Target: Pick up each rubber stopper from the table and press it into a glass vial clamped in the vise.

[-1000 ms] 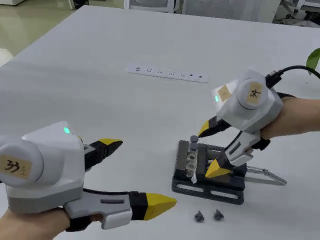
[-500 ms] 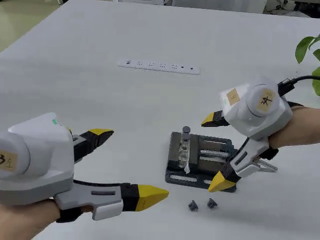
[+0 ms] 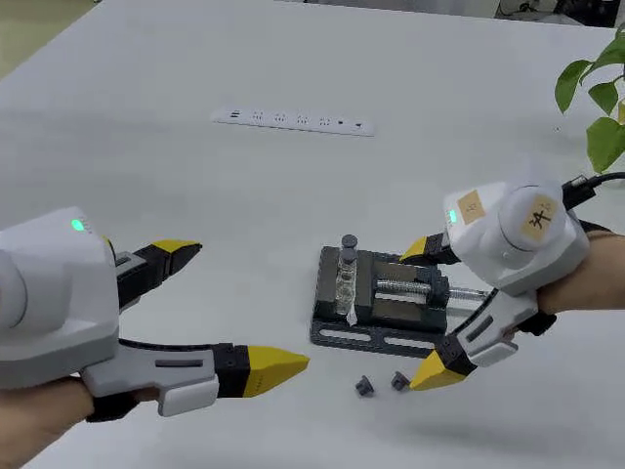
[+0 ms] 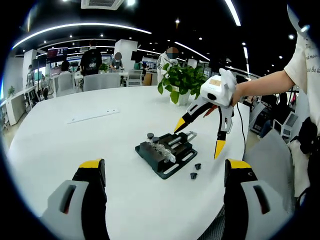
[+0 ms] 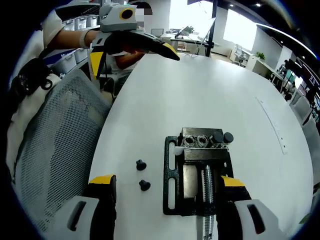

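Having been drawn back from the vise (image 3: 337, 338), the right gripper (image 3: 422, 313) is held, jaws spread, beside the loose stoppers (image 3: 364, 387); another pick is judged next.

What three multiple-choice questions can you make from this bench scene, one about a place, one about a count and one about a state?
1. Where do the loose small dark grey rubber stoppers lie?
A: between the vise's jaws
B: in a gripper's jaws
C: on the white table beside the black metal vise

2. How many loose stoppers are on the table?
A: one
B: two
C: five

3. What state is the right gripper in?
A: open and empty
B: shut on a stopper
C: shut with nothing in it

Answers:
1 C, both rest on the tabletop near the vise's base.
2 B, two show in the head view and again in the right gripper view.
3 A, its yellow-tipped jaws stand wide apart with nothing held.
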Motion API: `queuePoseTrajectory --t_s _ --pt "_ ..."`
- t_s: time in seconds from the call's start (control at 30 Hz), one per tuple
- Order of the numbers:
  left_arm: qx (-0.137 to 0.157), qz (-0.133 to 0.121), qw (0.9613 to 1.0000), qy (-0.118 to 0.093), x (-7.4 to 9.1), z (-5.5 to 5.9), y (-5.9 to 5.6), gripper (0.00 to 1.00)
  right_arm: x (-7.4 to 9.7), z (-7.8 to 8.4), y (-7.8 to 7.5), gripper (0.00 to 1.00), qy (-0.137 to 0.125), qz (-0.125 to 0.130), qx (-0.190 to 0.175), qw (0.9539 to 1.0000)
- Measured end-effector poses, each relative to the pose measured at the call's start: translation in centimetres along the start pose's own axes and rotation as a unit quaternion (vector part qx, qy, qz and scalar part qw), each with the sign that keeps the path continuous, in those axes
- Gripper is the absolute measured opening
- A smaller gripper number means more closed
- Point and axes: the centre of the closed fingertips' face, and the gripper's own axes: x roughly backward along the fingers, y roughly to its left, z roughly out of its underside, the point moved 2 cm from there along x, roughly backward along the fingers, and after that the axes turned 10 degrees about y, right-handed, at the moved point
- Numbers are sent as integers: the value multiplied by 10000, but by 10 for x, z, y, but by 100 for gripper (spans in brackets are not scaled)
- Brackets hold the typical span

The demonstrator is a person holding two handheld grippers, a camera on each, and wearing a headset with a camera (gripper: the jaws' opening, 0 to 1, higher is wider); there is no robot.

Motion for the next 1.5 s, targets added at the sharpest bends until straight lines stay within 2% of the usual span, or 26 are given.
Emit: queuePoseTrajectory --t_s 0.17,0.37,0.47,0.6,0.67,0.7,0.77,0.8,0.87,1.0,1.07,1.17,1.2,1.27,1.3,1.4,1.5 --pt "-10 12 10000 3 1 1 1 99 0 9 9 81 13 85 -240 9997" --pt "-52 71 10000 4 0 1 0 99 -3 17 24 74 -21 185 -565 9982" --pt "-77 131 9999 9 -1 1 -2 99 -9 22 28 70 -89 277 -907 9955" --pt "-83 167 9998 1 0 1 -2 99 -13 27 35 62 -122 362 -1057 9937" --pt "-88 177 9998 3 1 2 -2 99 -17 29 36 57 -149 438 -1221 9914" --pt "-92 177 9998 13 1 3 -2 98 -19 31 34 55 -142 571 -1351 9891" --pt "-84 180 9998 20 1 5 -1 98 -21 32 35 51 -68 648 -1327 9890" --pt "-72 185 9998 11 2 5 -1 98 -23 31 35 51 -113 697 -1430 9872" --pt "-71 178 9998 5 2 5 -1 98 -26 30 39 49 -144 649 -1500 9865" --pt "-37 175 9998 -13 3 7 -2 98 -32 30 39 38 -141 742 -1549 9850" --pt "-19 182 9998 -15 3 8 -3 98 -35 29 39 38 -133 761 -1614 9839" --pt "-2 183 9998 -7 4 9 -4 97 -37 28 39 32 -66 871 -1530 9844" --pt "14 188 9998 -8 4 9 -5 97 -39 28 40 29 -69 847 -1484 9853" --pt "29 184 9998 -13 5 10 -6 97 -40 27 39 26 -73 883 -1527 9843" --pt "38 184 9998 -12 5 10 -6 97 -42 27 42 25 -43 815 -1481 9856" --pt "55 176 9998 -6 6 13 -5 97 -43 26 42 18 7 899 -1366 9865" --pt "67 173 9998 -15 6 12 -5 97 -45 24 43 15 -17 886 -1389 9863"
